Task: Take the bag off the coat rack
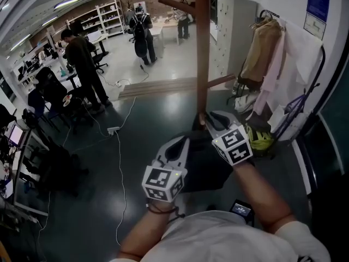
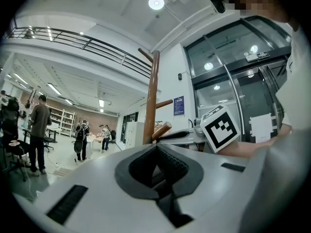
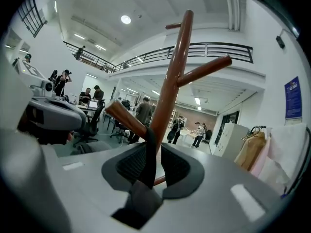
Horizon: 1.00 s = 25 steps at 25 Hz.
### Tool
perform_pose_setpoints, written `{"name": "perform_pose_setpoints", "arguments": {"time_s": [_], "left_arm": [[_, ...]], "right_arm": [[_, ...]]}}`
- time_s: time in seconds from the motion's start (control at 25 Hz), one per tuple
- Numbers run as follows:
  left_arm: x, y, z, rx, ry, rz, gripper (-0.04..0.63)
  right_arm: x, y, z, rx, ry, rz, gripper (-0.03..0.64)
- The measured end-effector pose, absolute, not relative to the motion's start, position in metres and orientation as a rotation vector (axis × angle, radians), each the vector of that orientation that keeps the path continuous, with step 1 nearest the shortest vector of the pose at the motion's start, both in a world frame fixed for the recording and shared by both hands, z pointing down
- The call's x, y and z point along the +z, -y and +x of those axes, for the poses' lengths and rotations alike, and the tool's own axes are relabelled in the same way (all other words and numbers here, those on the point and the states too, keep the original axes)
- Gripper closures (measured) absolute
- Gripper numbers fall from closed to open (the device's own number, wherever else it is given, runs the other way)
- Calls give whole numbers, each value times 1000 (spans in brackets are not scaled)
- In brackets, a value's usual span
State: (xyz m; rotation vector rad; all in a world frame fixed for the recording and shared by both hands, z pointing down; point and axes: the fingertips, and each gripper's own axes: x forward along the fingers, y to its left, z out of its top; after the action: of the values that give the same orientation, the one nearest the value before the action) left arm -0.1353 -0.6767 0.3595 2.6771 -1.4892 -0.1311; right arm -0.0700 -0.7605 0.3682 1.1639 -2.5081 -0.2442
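Head view: both my forearms reach forward and down toward the coat rack (image 1: 202, 48), whose brown pole rises straight ahead. The left gripper (image 1: 181, 142) sits lower and nearer my body, with its marker cube facing up and its jaws aimed at the pole. The right gripper (image 1: 207, 119) is farther out, with its tips right at the lower part of the pole. Under and between the two hangs the bag (image 1: 206, 169), a black, slack mass against the dark floor. I cannot make out its details from here.

Left gripper view: my left jaws are pressed together with nothing between them. Beyond them stands the pole. Just to its right, the right gripper reaches in at a short slanted peg (image 2: 161, 129).

Right gripper view: my right jaws are clamped on the strap (image 3: 148, 157). It is a narrow black band, seen almost edge-on. It is hooked over the upward-slanting peg close to where the peg joins the pole, then drops straight down between the ribbed pads (image 3: 129, 165). The strap looks flat and taut, and it widens a little below the pads.
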Motion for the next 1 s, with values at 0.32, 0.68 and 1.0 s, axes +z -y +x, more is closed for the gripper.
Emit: {"name": "perform_pose_setpoints", "arguments": {"time_s": [0.32,0.68,1.0], "left_arm": [[363,705,-151,-176,1509,2632,589],[367,712,-155,-163,1513,2625,589],[358,704,-154,-176,1503,2661,589]], "right_arm": [[385,781,-84,-211,2496,1100,537],[382,780,-79,-226,2512,1120,584],[364,765,-78,-269,2525,1159,588]]}}
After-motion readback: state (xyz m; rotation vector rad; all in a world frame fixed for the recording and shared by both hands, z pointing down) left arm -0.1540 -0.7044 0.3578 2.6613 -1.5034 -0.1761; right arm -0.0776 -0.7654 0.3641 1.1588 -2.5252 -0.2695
